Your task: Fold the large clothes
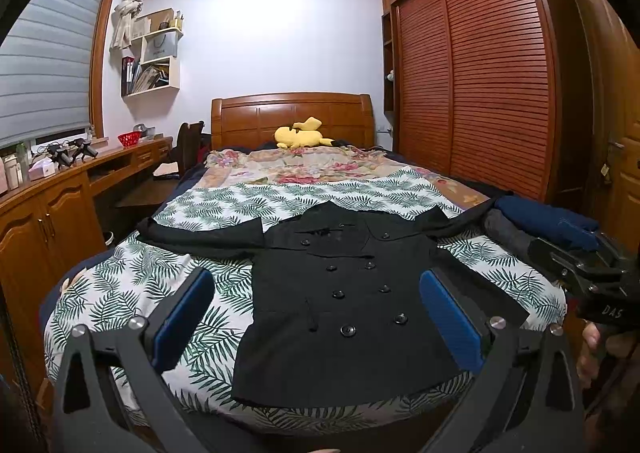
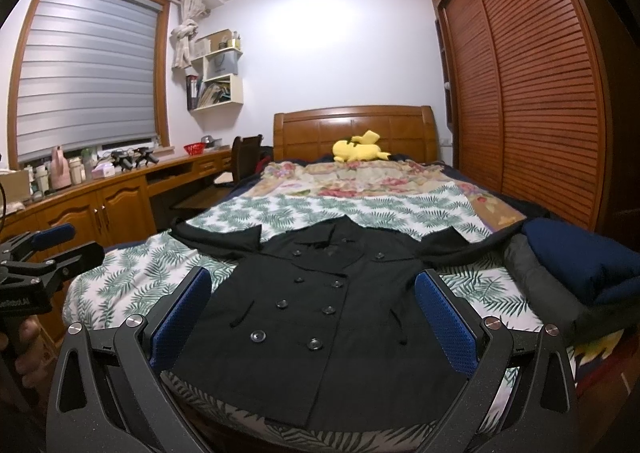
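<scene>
A black double-breasted coat lies flat and face up on the leaf-print sheet, sleeves spread to both sides, collar toward the headboard. My left gripper hovers above the coat's hem end, open, blue pads wide apart with nothing between them. My right gripper hangs likewise over the hem, open and empty. Each gripper shows in the other's view: the right gripper at the far right edge, the left gripper at the far left edge.
Folded dark blue and grey clothes are stacked at the bed's right edge. A yellow plush toy rests by the wooden headboard. A desk and cabinets run along the left; a slatted wardrobe lines the right.
</scene>
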Demonstrator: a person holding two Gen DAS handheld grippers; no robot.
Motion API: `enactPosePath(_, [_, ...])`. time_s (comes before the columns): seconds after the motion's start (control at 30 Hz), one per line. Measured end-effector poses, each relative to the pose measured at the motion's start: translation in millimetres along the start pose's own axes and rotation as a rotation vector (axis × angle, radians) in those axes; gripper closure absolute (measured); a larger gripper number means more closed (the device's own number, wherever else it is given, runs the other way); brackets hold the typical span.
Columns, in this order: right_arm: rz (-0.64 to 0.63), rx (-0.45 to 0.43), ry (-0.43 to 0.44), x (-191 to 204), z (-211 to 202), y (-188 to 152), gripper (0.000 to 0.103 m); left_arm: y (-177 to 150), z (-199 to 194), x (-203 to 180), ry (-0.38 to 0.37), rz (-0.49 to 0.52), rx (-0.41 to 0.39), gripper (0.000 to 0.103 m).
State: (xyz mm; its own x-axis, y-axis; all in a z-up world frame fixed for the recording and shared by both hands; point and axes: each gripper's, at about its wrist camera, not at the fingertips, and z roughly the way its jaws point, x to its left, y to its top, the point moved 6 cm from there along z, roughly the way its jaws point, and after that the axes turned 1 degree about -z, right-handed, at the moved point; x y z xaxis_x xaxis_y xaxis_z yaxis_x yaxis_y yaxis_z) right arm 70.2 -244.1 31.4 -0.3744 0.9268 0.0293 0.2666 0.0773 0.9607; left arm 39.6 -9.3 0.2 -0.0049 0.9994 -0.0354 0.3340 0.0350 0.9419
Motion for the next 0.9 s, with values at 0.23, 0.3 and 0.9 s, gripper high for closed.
enactPosePath(0.23, [0.001,0.002,0.001,0,1,0,0.0,-2,1,3,-0.002,0.0,0.002,0.0])
enactPosePath(0.3, [0.002,0.003,0.002,-1,1,-1,0.0,-3,2,4,-0.002,0.001,0.004,0.0])
enactPosePath(0.9, [-0.016,0.055,0.015,-2,26,-19,0.0,-27,40,16,-0.007,-0.017,0.079,0.0])
